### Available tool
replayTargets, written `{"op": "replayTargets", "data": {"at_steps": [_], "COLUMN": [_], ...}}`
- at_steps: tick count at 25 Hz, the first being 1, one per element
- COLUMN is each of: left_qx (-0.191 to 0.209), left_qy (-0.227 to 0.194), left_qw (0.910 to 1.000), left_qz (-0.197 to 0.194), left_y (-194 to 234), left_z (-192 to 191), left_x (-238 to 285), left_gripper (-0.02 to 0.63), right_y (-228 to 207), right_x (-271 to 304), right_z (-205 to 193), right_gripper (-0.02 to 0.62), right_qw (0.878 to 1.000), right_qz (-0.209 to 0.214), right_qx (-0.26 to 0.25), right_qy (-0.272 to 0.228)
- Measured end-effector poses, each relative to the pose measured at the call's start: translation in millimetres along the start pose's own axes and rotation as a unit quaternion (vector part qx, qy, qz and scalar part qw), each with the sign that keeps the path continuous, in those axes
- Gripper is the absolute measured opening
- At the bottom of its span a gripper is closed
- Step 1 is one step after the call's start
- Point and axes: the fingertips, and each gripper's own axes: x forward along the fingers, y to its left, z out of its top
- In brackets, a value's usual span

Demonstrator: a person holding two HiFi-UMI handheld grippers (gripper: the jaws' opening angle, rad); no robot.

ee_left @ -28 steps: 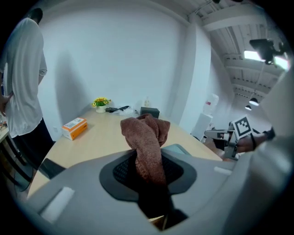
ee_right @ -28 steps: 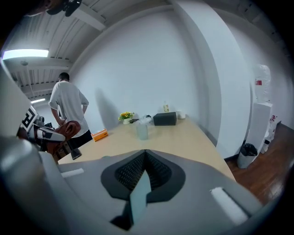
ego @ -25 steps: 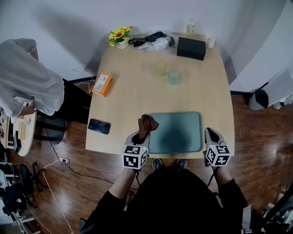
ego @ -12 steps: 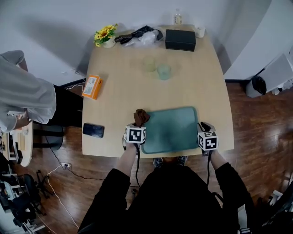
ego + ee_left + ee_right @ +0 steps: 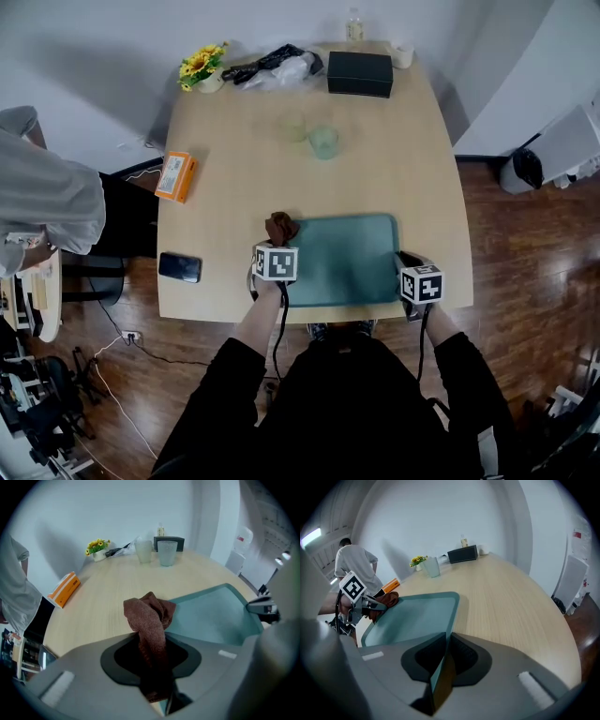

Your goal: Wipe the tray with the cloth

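The teal tray (image 5: pixel 347 258) lies near the table's front edge, also in the left gripper view (image 5: pixel 211 616) and the right gripper view (image 5: pixel 412 616). My left gripper (image 5: pixel 277 244) is shut on a bunched brown cloth (image 5: pixel 279 226), which sticks up out of its jaws (image 5: pixel 150 616) at the tray's near left corner. My right gripper (image 5: pixel 405 262) sits at the tray's right rim. Its jaws are closing, and the rim runs edge-on between them (image 5: pixel 443 663).
Two pale cups (image 5: pixel 293 127) (image 5: pixel 324 142) stand beyond the tray. An orange box (image 5: pixel 175 175) and a black phone (image 5: pixel 179 267) lie at the table's left. A black box (image 5: pixel 360 73), flowers (image 5: pixel 202 64) and a bag (image 5: pixel 277 66) line the far edge. A person (image 5: pixel 37 202) stands left.
My right gripper has moved in from beside the tray onto its right rim. The left gripper, still holding the cloth, has stayed by the tray's left corner.
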Motion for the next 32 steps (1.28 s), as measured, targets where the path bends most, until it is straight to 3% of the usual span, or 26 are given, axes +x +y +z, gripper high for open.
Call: {"op": "replayTargets", "data": {"at_steps": [3, 8, 14, 18, 20, 22, 27, 32], "left_qx": [0.032, 0.103, 0.184, 0.193, 0.185, 0.159, 0.071, 0.031], "left_qy": [-0.005, -0.009, -0.032, -0.027, -0.027, -0.022, 0.000, 0.003], "left_qw": [0.9994, 0.9924, 0.9690, 0.9627, 0.9638, 0.9709, 0.9924, 0.9980], "left_qz": [-0.016, -0.066, -0.162, -0.188, -0.190, -0.177, -0.101, -0.055], "left_y": [-30.6, -121.0, -248.3, -277.2, -269.2, -237.6, -106.0, -31.2], "left_z": [13.3, 44.1, 71.2, 66.7, 60.7, 47.7, 8.7, -14.1], "left_x": [-1.3, 16.2, 19.1, 14.6, 8.0, 5.1, 4.2, -3.4], "left_gripper": [0.087, 0.086, 0.084, 0.084, 0.084, 0.084, 0.084, 0.084], "right_y": [1.1, 2.3, 3.3, 2.4, 0.6, -2.2, -4.4, -3.0], "right_x": [0.2, 1.4, -0.4, -2.5, -3.0, -2.9, -3.2, -1.0], "right_z": [1.0, -1.4, -1.0, -0.2, 1.1, 1.2, -0.8, -1.1], "right_gripper": [0.035, 0.035, 0.037, 0.037, 0.037, 0.037, 0.037, 0.037], "right_qw": [1.000, 1.000, 1.000, 1.000, 1.000, 1.000, 1.000, 1.000], "right_qz": [-0.001, -0.005, 0.003, 0.004, 0.001, 0.000, -0.002, -0.004], "right_qx": [-0.003, -0.008, -0.009, -0.010, -0.012, -0.013, -0.013, -0.013], "right_qy": [-0.004, -0.008, -0.010, -0.010, -0.012, -0.012, -0.012, -0.014]}}
